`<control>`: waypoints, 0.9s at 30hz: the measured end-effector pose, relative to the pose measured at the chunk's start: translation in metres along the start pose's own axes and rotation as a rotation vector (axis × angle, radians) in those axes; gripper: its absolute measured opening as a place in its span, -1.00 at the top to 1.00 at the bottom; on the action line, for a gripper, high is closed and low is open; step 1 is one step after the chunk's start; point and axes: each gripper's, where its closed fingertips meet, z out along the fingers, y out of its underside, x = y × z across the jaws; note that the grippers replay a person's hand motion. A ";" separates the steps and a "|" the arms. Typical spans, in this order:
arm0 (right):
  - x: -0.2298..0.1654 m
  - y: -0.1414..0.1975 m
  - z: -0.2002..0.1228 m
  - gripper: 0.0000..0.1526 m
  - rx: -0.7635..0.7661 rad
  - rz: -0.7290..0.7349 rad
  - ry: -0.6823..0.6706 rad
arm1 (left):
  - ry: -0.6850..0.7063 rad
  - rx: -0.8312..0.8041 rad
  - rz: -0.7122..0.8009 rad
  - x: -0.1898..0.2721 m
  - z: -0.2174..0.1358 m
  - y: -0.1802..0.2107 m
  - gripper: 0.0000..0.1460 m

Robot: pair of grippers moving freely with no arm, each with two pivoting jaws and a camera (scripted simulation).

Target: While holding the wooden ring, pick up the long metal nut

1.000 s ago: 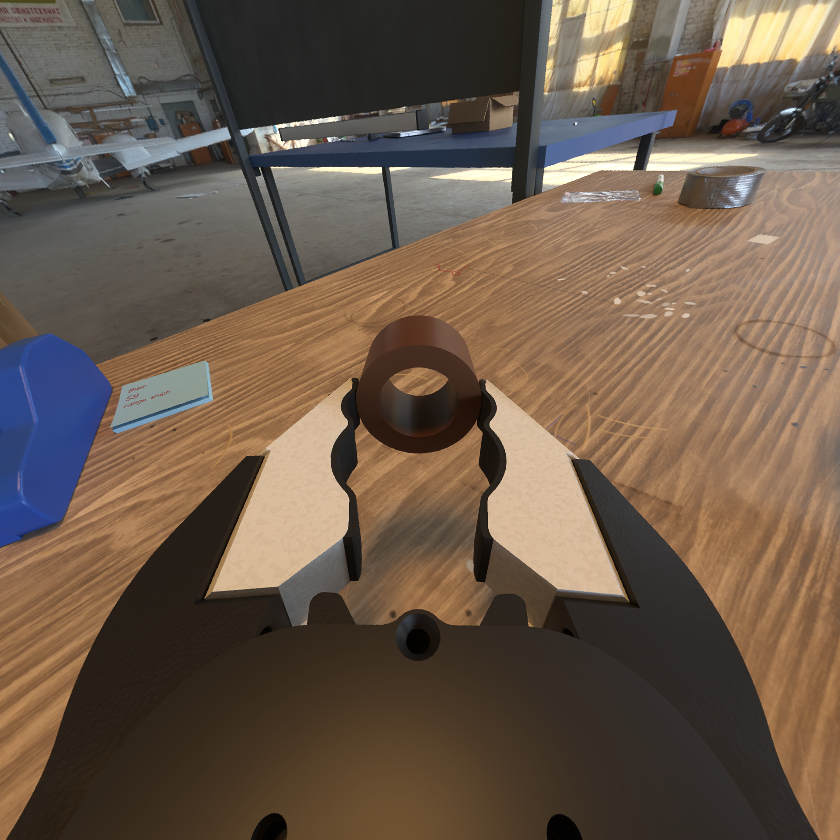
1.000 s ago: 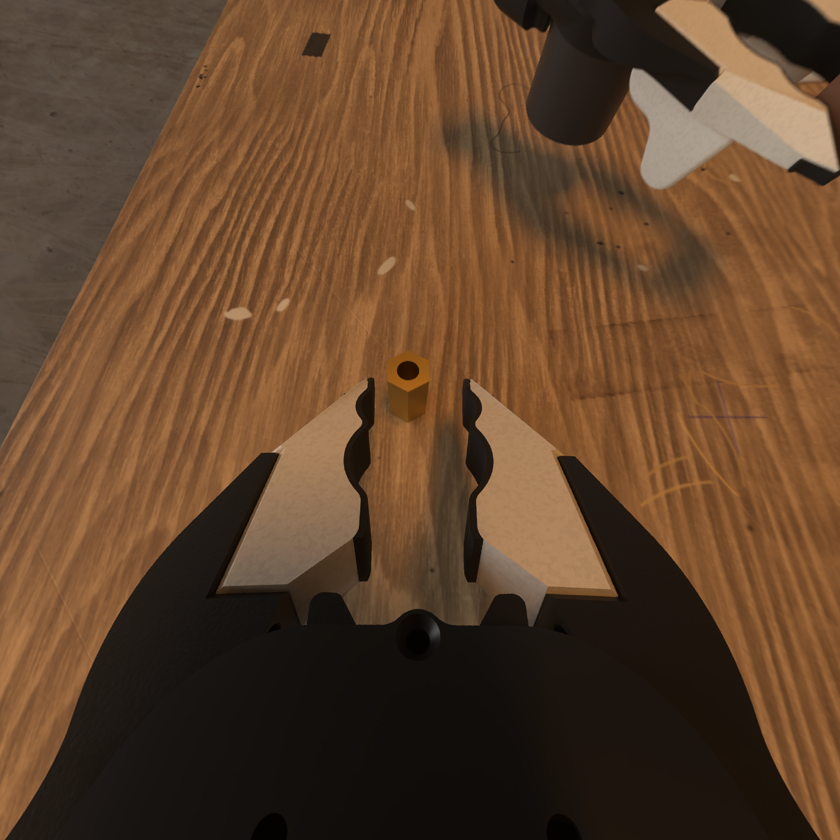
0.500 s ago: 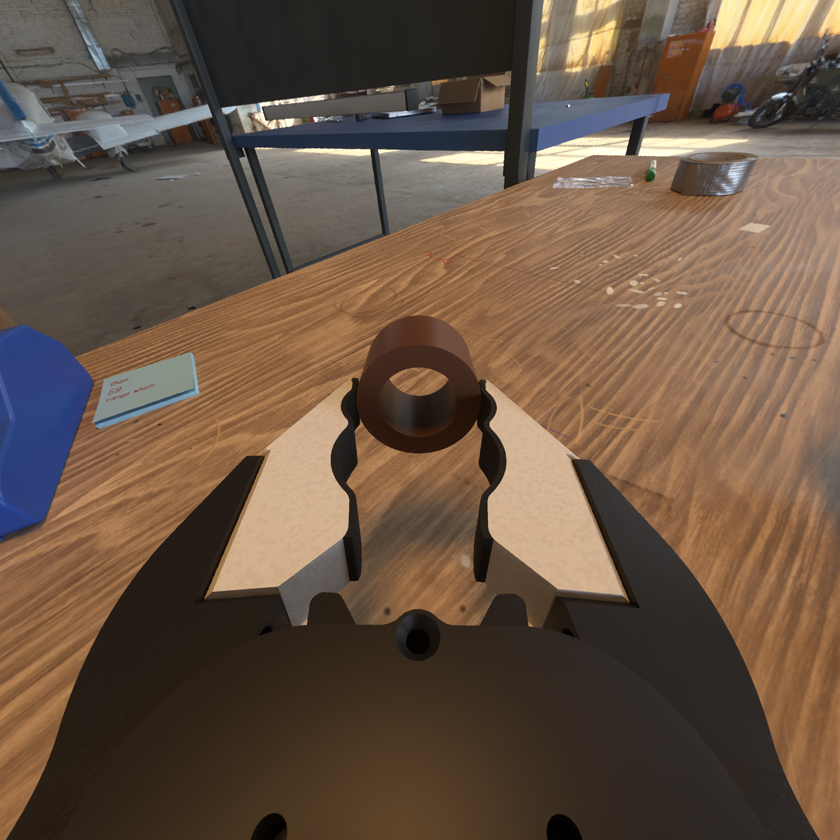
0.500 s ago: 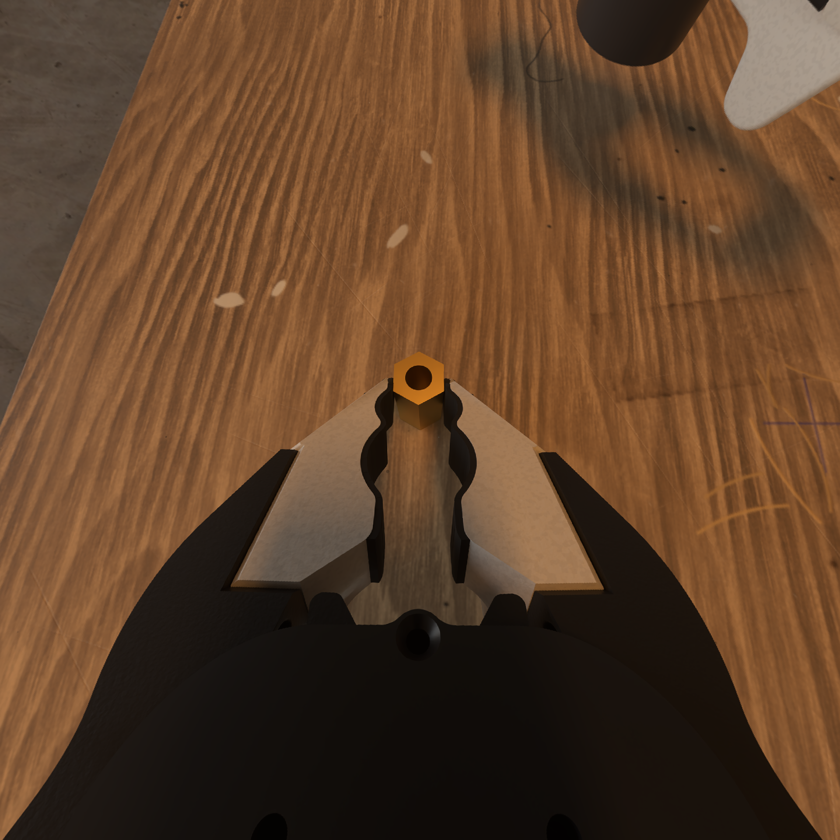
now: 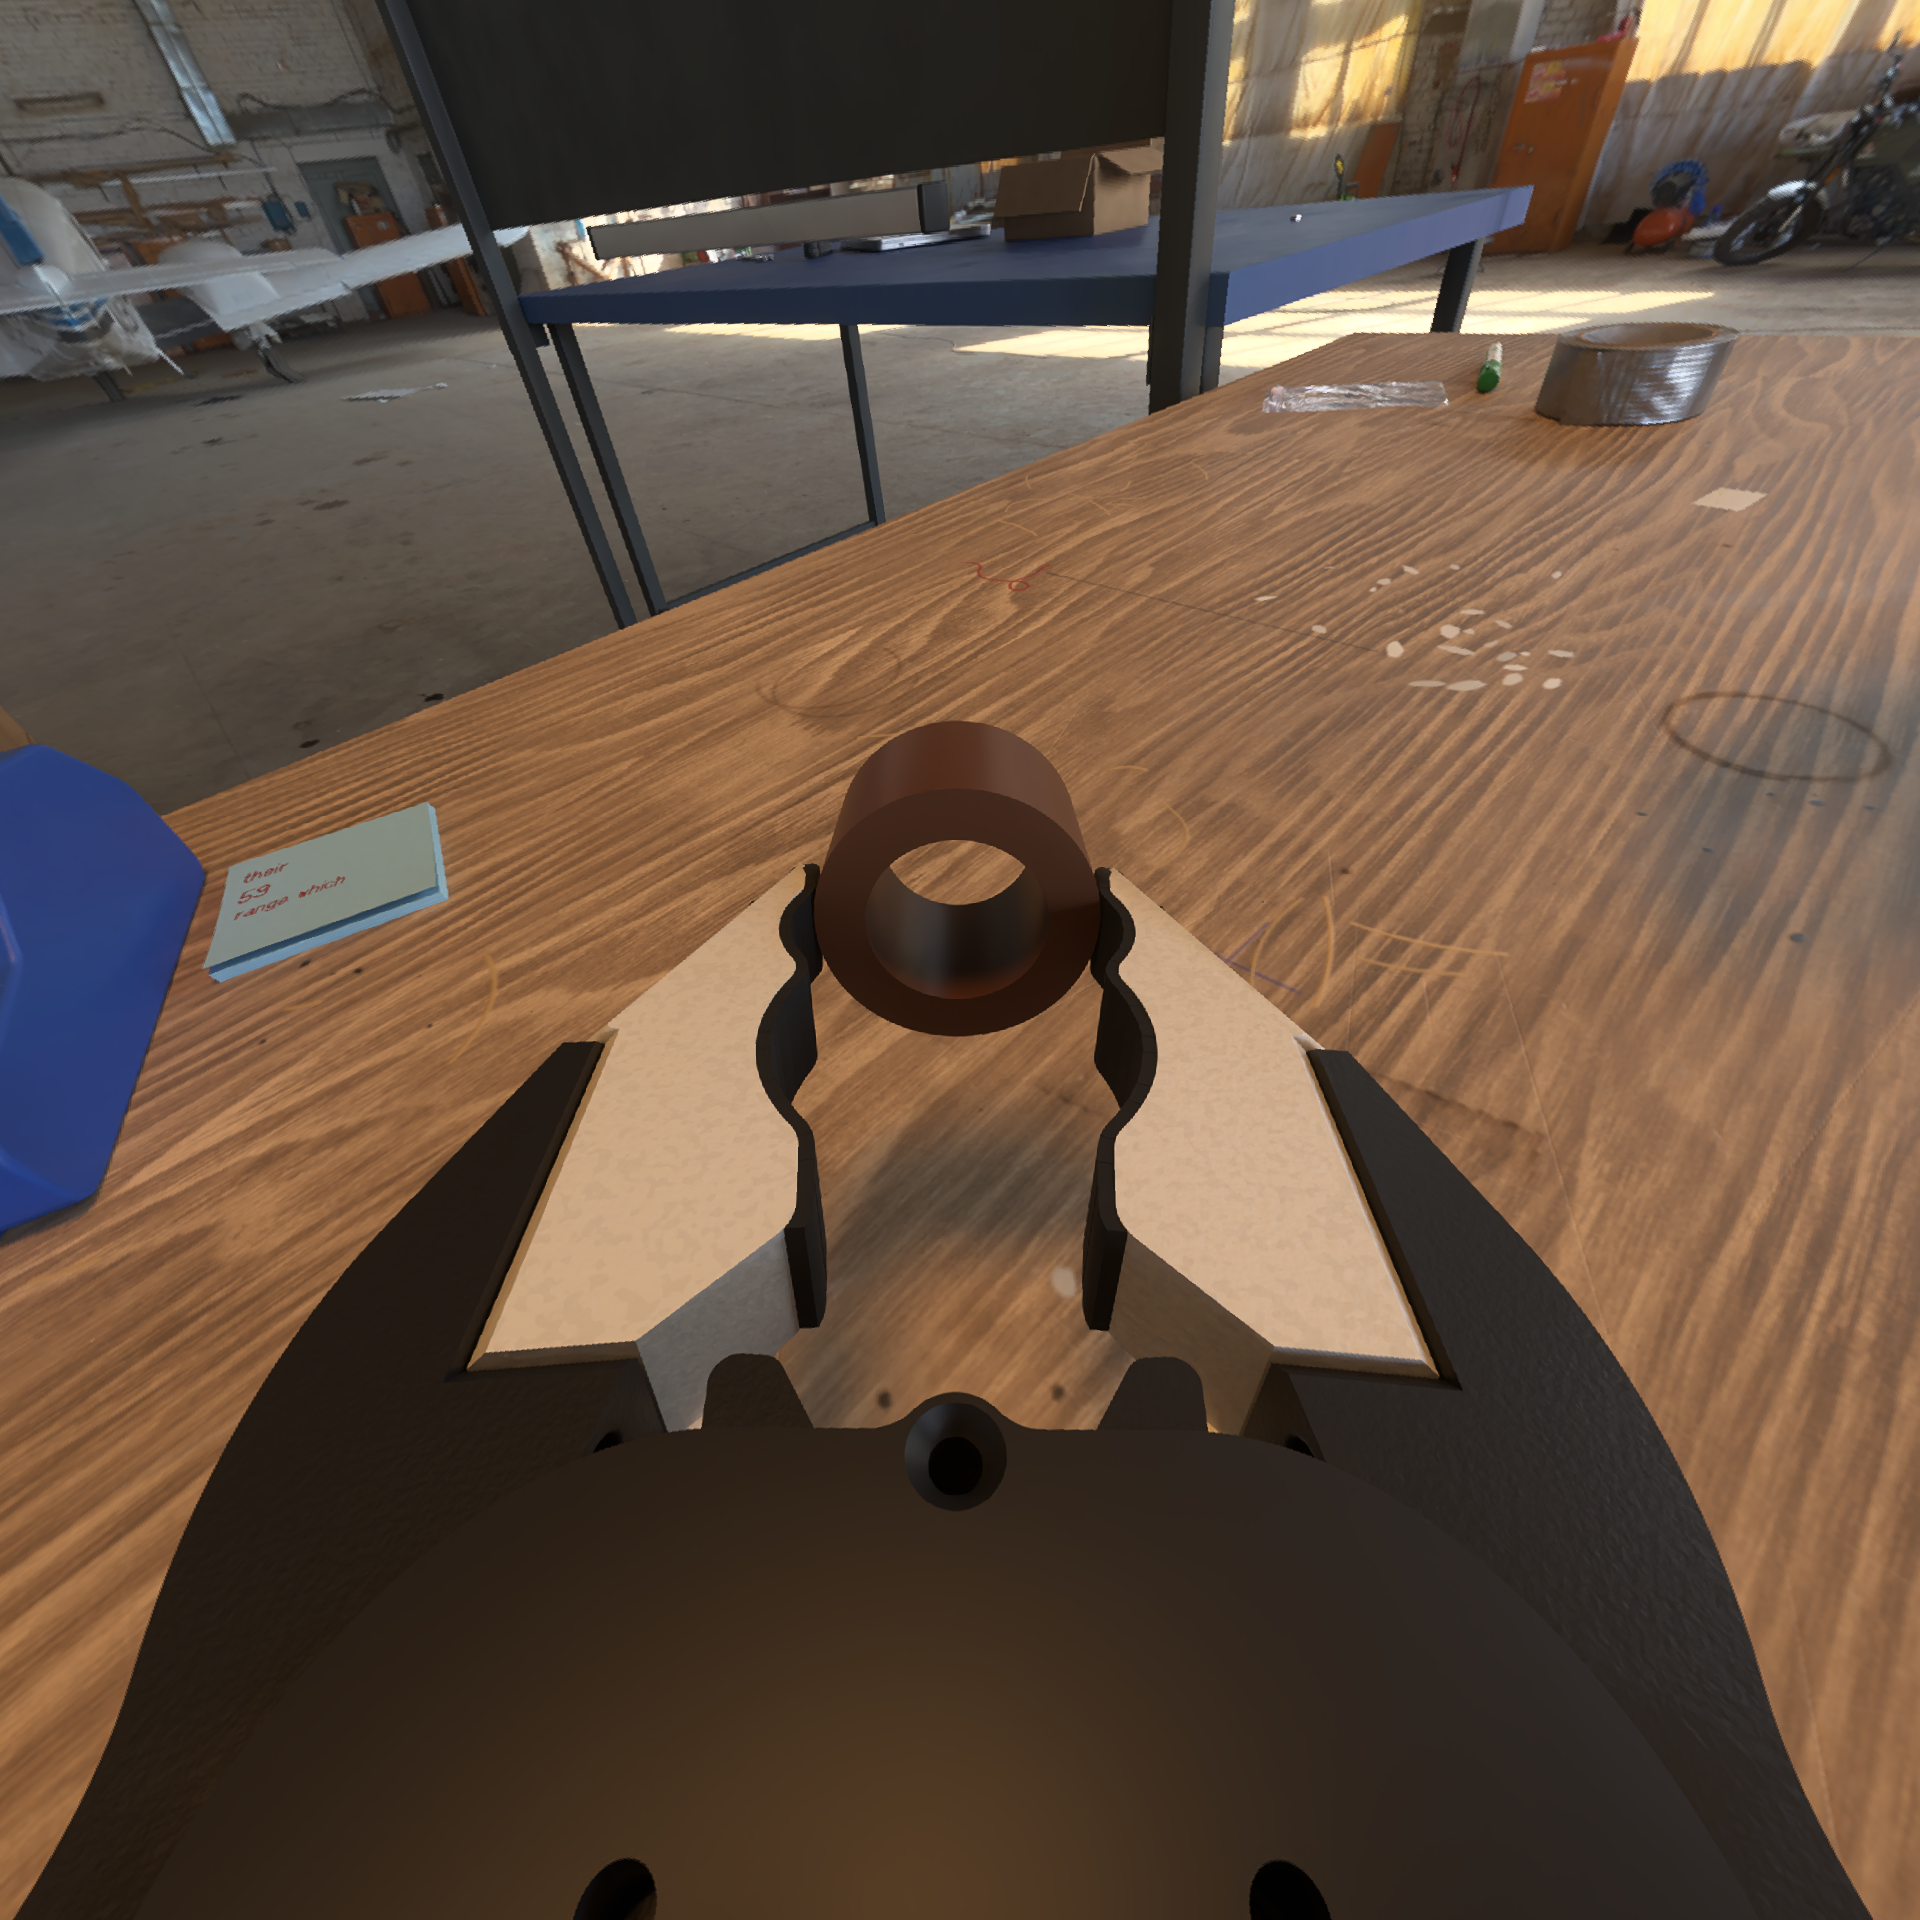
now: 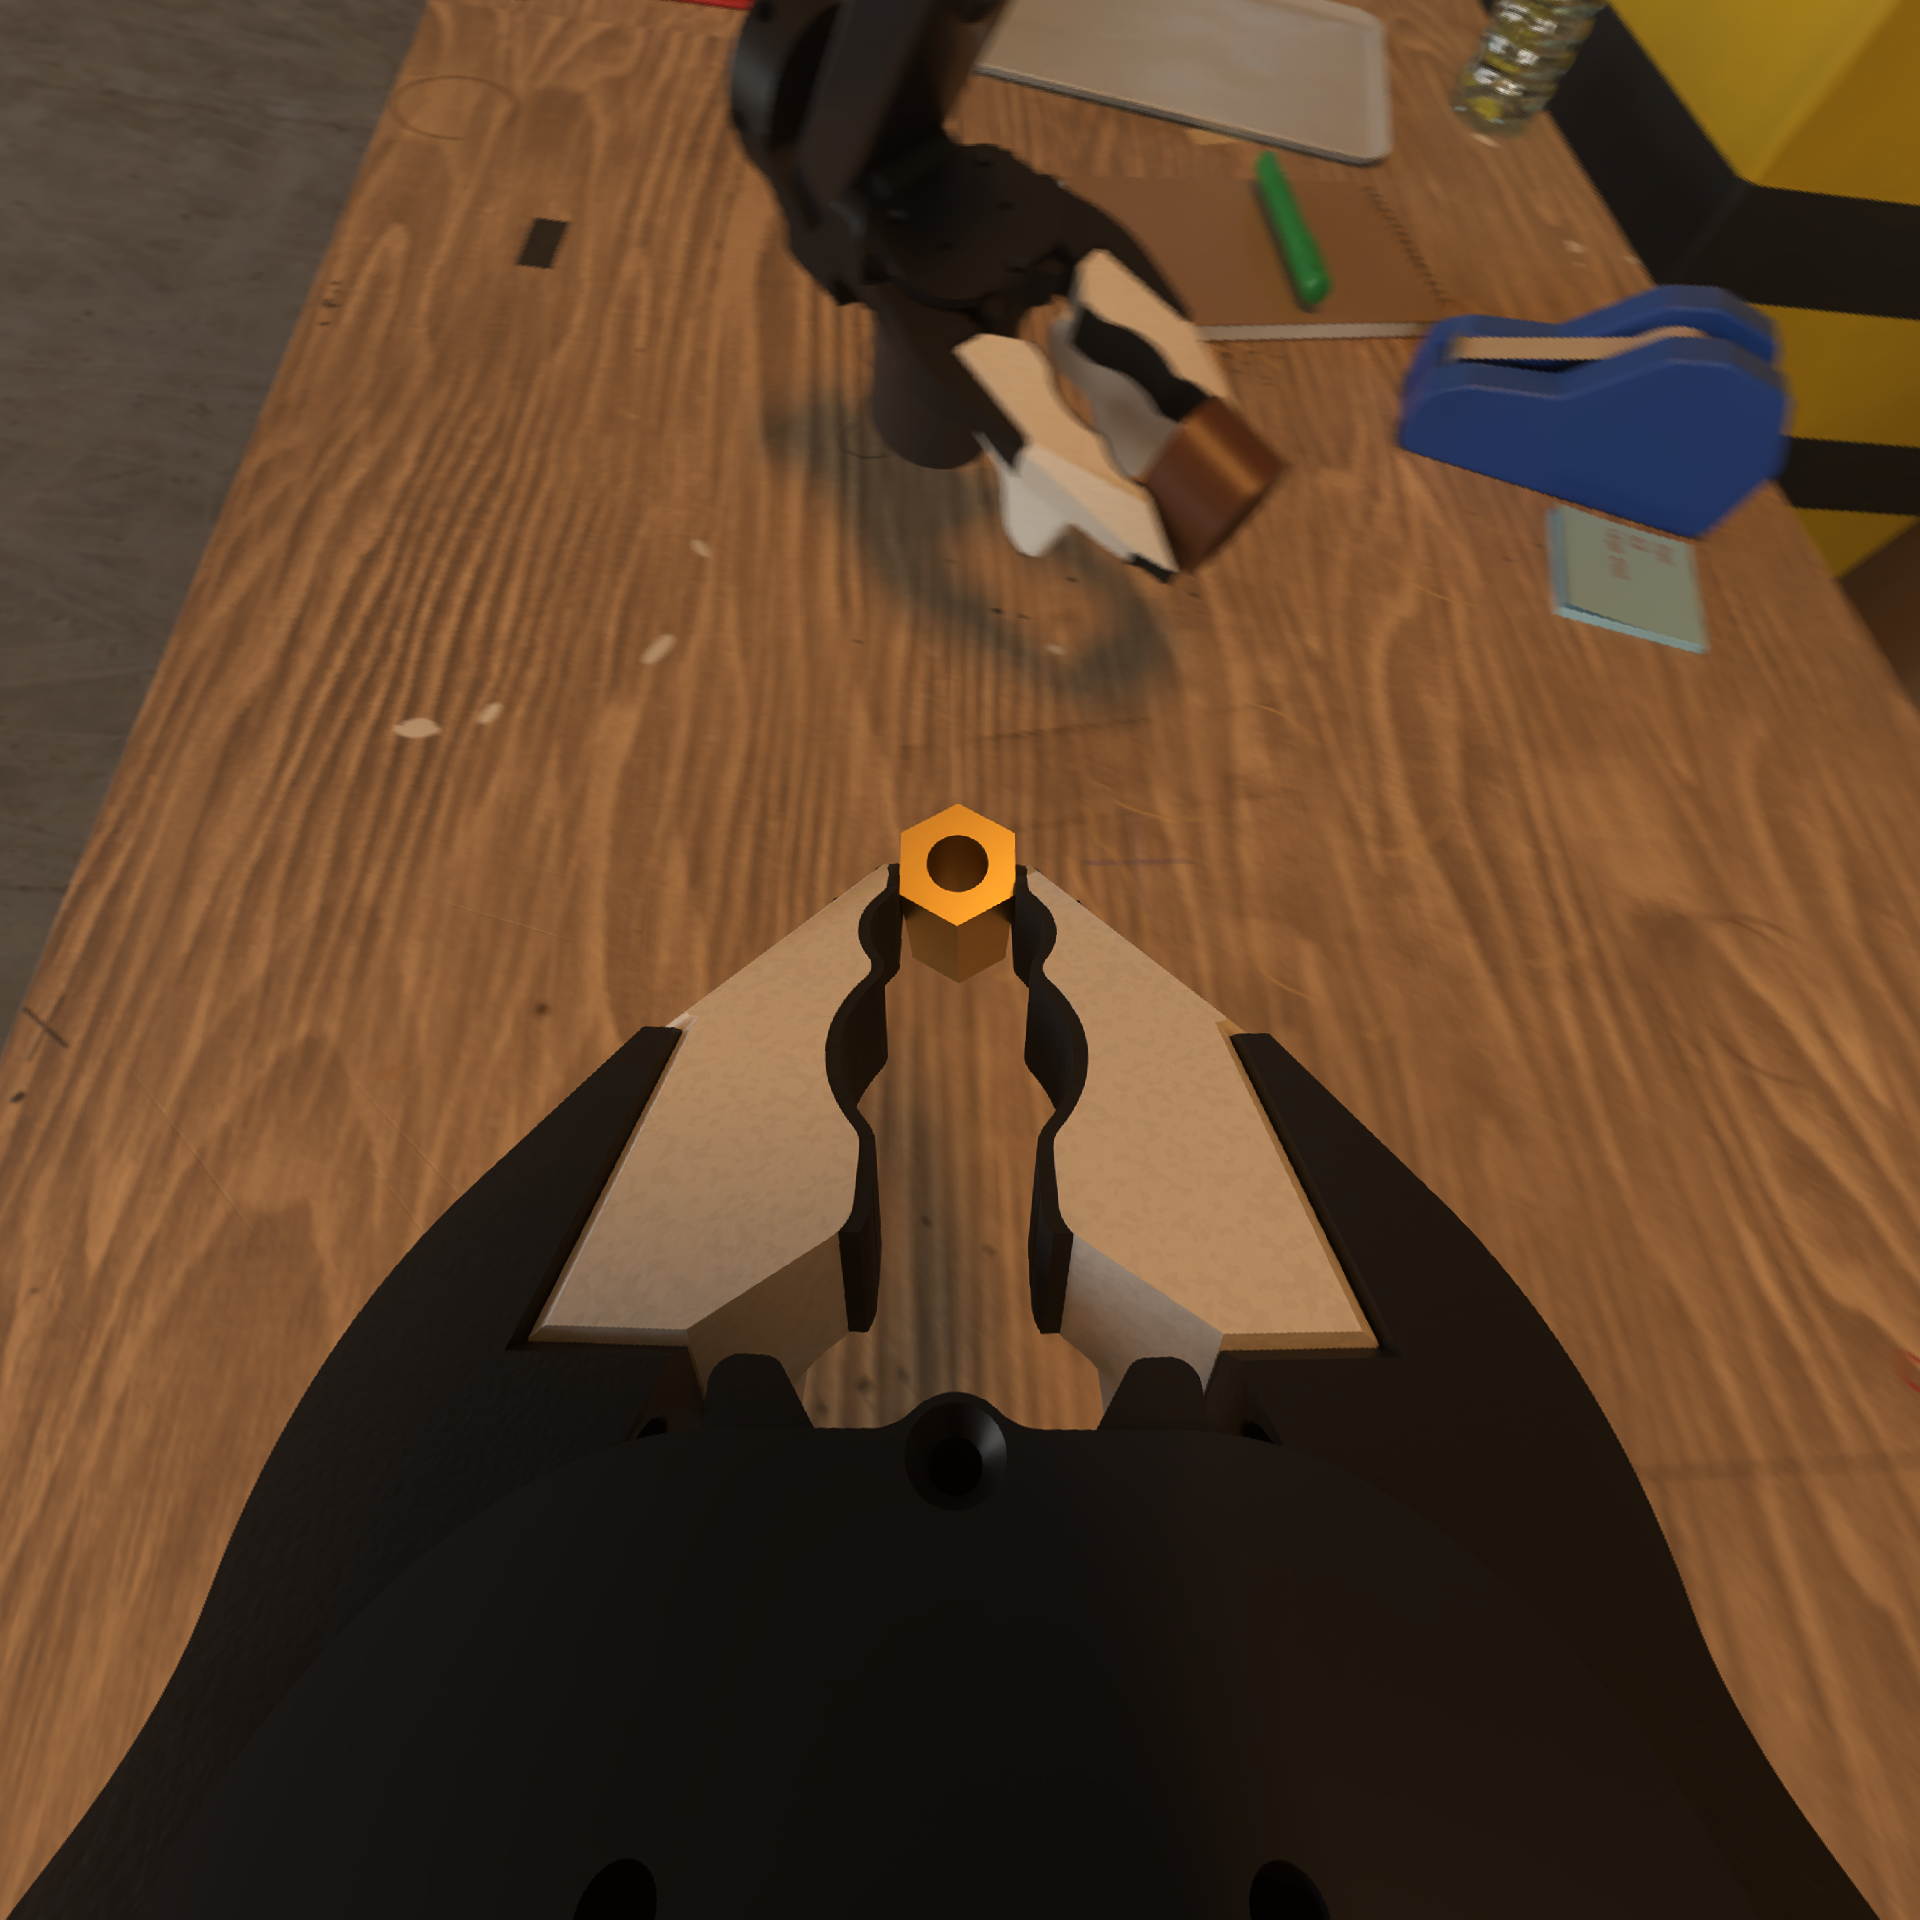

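Left gripper (image 5: 956,914): black body, tan finger plates, jaws closed partway onto a dark brown wooden ring (image 5: 956,883) held at the fingertips at frame centre, its bore facing the camera, clear of the wooden table (image 5: 1558,1039). In the right wrist view the same gripper (image 6: 1174,488) appears in the upper middle of the frame with the ring (image 6: 1210,478) between its tips, a shadow on the tabletop beneath.

Right gripper (image 6: 956,904): jaws drawn narrow, both fingertips pressed against the flats of an orange-gold long hexagonal metal nut (image 6: 956,883), upright, threaded hole upward, at frame centre. Whether it is clear of the tabletop cannot be told.

Other items, left wrist view: pale blue notepad (image 5: 327,894) at left; blue tape dispenser (image 5: 73,987) at far left edge; grey duct tape roll (image 5: 1631,374), green marker (image 5: 1491,366) and clear plastic wrapper (image 5: 1351,397) at upper right.

Other items, right wrist view: blue tape dispenser (image 6: 1590,416) and notepad (image 6: 1626,577) at right; green marker (image 6: 1291,229) on a brown spiral notebook (image 6: 1351,249), grey tray (image 6: 1195,73) and plastic bottle (image 6: 1507,62) along the top.
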 end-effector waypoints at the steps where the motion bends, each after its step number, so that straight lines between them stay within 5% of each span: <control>1: 0.013 0.000 -0.010 0.74 -0.006 0.009 0.016 | 0.001 -0.003 0.002 0.000 0.000 0.000 0.29; 8: 0.052 0.021 -0.025 0.74 -0.064 0.095 0.001 | 0.001 -0.003 0.007 0.001 0.001 0.000 0.29; 27: 0.047 0.027 -0.009 0.74 -0.121 0.066 -0.048 | 0.009 -0.001 -0.007 0.000 0.001 0.000 0.29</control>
